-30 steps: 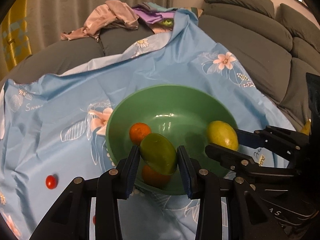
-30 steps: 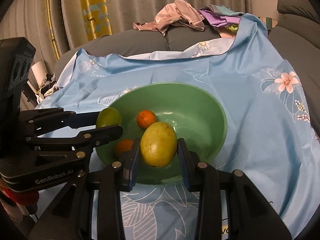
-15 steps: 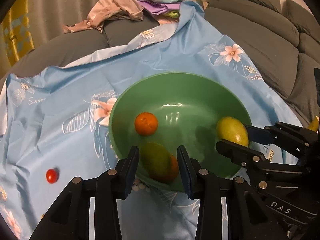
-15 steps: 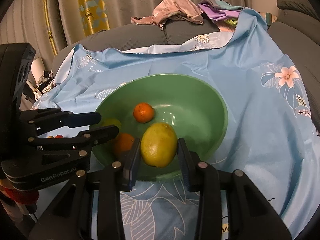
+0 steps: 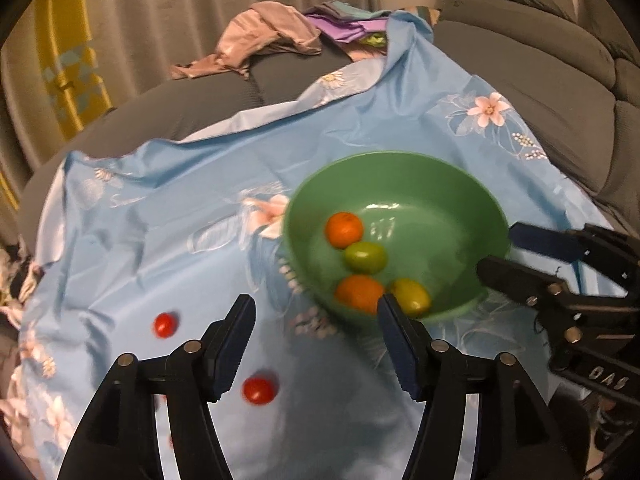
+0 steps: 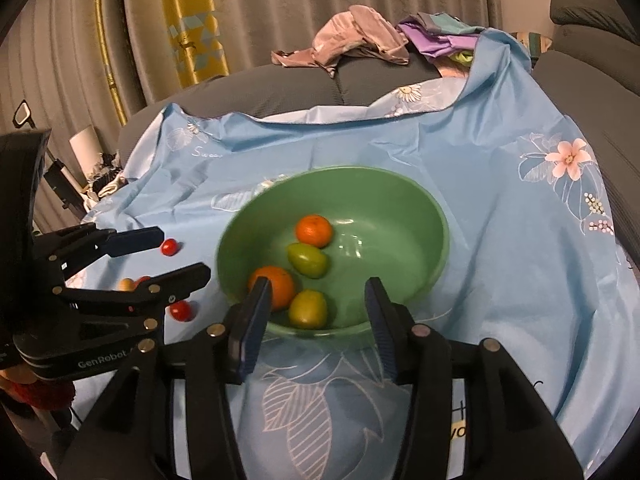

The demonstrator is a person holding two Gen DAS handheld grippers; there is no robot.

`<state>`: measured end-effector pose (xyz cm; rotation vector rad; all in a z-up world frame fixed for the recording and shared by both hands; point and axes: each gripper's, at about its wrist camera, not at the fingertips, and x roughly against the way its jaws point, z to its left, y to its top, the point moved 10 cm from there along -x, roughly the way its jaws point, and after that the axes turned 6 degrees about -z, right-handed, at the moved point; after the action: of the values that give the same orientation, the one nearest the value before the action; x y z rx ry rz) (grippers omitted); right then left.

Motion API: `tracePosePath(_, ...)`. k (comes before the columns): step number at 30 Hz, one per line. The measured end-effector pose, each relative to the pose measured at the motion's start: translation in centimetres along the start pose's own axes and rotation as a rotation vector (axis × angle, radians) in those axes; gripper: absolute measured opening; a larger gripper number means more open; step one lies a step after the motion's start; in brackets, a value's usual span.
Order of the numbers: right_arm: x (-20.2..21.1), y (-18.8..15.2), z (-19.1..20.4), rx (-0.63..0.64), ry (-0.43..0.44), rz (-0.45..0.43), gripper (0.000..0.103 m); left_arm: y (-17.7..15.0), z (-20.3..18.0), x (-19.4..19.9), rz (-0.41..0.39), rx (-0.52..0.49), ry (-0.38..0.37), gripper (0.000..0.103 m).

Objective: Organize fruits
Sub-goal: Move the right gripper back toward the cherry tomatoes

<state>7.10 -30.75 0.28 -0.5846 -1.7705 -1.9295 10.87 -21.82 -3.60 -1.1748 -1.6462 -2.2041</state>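
From the left wrist view, we see the left hand-held gripper with its jaws spread wide; they have just been opening, and nothing lies between them. Beyond its right finger sits the round green plastic bowl on the light blue flowered cloth spread over the grey sofa. Inside the bowl we count two round orange citrus fruits, an oval green fruit and an oval yellow-green fruit. Two small red cherry tomatoes lie on the cloth outside the bowl, left of it. The right hand-held gripper enters from the right, at the bowl's rim.

From the right wrist view, we see the right hand-held gripper also parted and empty; its jaws have just been opening. The bowl lies directly beyond its fingers, with all four fruits resting loose on the bowl floor. The left hand-held gripper stands left of the bowl, with the cherry tomatoes near its fingers. Crumpled clothes lie on the sofa behind.
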Motion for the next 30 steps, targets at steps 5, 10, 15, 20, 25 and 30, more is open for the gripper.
tracePosePath(5,1.8,0.4,1.5,0.018,0.021,-0.021,0.064,-1.0,1.5,2.2,-0.005,0.018,0.053,0.063)
tracePosePath(10,3.3,0.7,3.1,0.030,0.053,-0.036,0.070,-2.1,3.2,4.5,-0.023,0.020,0.141,0.063)
tracePosePath(15,4.2,1.0,5.1,0.056,0.082,-0.044,0.073,-2.9,4.8,6.7,-0.046,0.055,0.175,0.063)
tracePosePath(20,4.9,1.1,7.1,0.091,0.107,-0.044,0.073,-3.3,6.1,8.6,-0.074,0.089,0.204,0.064)
tracePosePath(25,5.5,1.5,9.0,0.121,0.128,-0.058,0.073,-3.7,7.3,10.2,-0.106,0.106,0.235,0.089)
tracePosePath(30,5.6,1.5,10.9,0.148,0.152,-0.052,0.074,-3.9,8.4,11.6,-0.140,0.130,0.244,0.089)
